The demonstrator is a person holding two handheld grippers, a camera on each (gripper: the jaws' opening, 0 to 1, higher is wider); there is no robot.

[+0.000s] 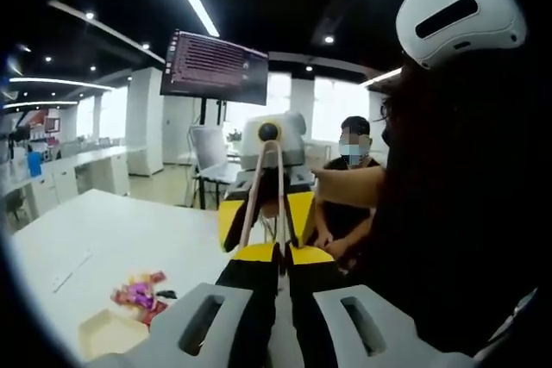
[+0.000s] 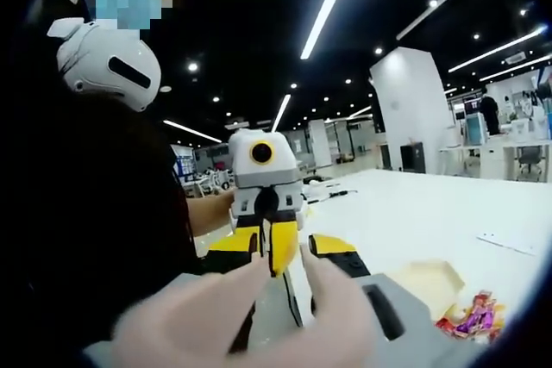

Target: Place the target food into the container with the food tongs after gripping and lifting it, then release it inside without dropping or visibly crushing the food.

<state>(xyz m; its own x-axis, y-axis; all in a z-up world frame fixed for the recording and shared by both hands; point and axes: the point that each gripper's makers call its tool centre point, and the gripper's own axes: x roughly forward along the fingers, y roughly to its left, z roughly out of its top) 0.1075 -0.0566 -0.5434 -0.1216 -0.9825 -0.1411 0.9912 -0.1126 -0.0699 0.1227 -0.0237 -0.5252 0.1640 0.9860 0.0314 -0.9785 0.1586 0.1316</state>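
White table | wrapped food lower-left of open left hand-held gripper

Smooth white table; glossy wrapped food.

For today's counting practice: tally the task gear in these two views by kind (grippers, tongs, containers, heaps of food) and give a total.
Grippers: 2, the left gripper and the right gripper
Tongs: 1
Container: 1
Heap of wrapped food: 1
Total: 5
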